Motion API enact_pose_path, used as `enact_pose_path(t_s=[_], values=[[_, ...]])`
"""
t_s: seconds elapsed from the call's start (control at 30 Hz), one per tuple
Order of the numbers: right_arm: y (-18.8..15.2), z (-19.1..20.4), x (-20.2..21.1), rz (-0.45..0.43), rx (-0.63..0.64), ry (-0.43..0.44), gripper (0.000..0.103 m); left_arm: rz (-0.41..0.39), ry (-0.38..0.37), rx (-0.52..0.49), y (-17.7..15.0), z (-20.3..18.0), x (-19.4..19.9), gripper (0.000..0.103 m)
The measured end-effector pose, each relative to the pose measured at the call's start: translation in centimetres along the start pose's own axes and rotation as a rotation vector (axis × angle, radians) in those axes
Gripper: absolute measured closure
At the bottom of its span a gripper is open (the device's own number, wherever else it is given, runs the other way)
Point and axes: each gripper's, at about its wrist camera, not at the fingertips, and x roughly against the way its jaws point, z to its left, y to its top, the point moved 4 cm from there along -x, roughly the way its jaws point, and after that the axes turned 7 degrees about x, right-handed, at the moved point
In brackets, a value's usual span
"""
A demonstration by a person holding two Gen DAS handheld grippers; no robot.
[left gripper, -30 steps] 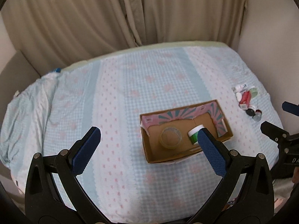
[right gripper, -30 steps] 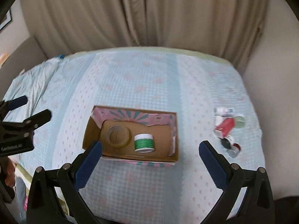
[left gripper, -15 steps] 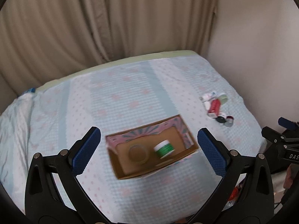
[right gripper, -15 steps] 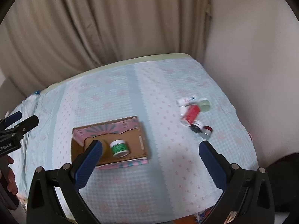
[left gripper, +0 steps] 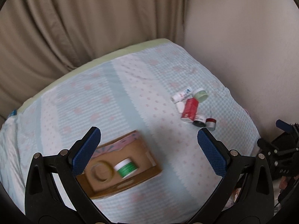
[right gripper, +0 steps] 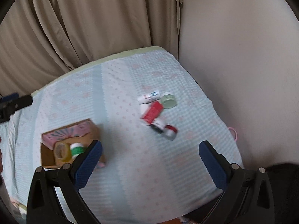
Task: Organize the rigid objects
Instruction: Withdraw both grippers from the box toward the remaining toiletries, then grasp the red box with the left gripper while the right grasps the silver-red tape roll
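Both of your grippers hang spread and empty over the bed, with the loose pile yet to be boxed.

From the left: the open brown cardboard box with pink patterned flaps [right gripper: 72, 145] already holds a roll of tan tape [right gripper: 62, 152] and a green-labelled white jar [right gripper: 77, 149]. Your left gripper [left gripper: 149, 153] gapes wide above it, gripping nothing. Further right, well apart from the box, lies the cluster: a white tube [right gripper: 148, 97], a pale green jar [right gripper: 169, 100], a red carton [right gripper: 152, 112] and two small dark-capped pots [right gripper: 165, 129], all touching. Your right gripper [right gripper: 150, 161], equally wide and empty, faces them. The carton looks light but crushable; pinch its long flat sides gently. The round pots are probably hard and slippery, so squeeze across the body.
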Motion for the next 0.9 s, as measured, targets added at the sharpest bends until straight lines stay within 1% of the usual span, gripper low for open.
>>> enact_pose_path(t_s=[0.13,0.17,0.2,0.27,0.33,0.4,0.47,0.57,0.63,0.7,0.73,0.8,0.9], values=[[0.1,-3.5,-3.3,0.016,0.067,0.004,0.0,0.049,0.011,-0.033,1.5,-4.8,-5.2,0.001],[0.1,-4.0,-4.0,0.02,0.083,0.003,0.0,0.068,0.012,-0.05,1.9,-6.5,-7.2,0.001],[0.1,-4.6,-5.0,0.027,0.104,0.003,0.0,0.08,0.013,-0.06,2.2,-7.5,-8.3,0.001],[0.0,-5.7,-7.2,0.034,0.14,0.01,0.0,0.124,0.011,-0.094,2.7,-10.1,-11.9,0.001],[-0.3,-6.3,-9.6,0.021,0.196,0.021,0.0,0.158,0.01,-0.127,2.9,-11.8,-14.8,0.001],[-0.8,-6.2,-11.4,0.002,0.263,0.034,0.0,0.206,0.009,-0.175,2.8,-13.9,-18.6,0.001],[-1.8,-5.9,-14.5,0.009,0.359,0.032,0.0,0.246,0.005,-0.219,2.5,-15.4,-21.7,0.001],[-2.7,-5.8,-18.1,0.037,0.42,0.045,0.0,0.322,0.0,-0.267,1.7,-17.3,-26.6,0.001],[-3.2,-5.8,-20.4,0.068,0.442,0.055,0.001,0.376,0.004,-0.291,1.1,-18.2,-29.7,0.003],[-3.6,-5.7,-22.4,0.098,0.462,0.069,0.006,0.419,0.011,-0.304,0.5,-18.5,-31.9,0.004],[-3.8,-5.8,-23.3,0.11,0.474,0.07,0.006,0.444,0.02,-0.312,0.2,-18.8,-33.4,0.005],[-4.0,-5.8,-24.8,0.125,0.501,0.068,0.008,0.477,0.03,-0.323,-0.3,-19.0,-35.0,0.008],[-3.9,-5.8,-26.7,0.142,0.526,0.064,0.013,0.518,0.056,-0.351,-1.3,-19.7,-37.6,0.012]])
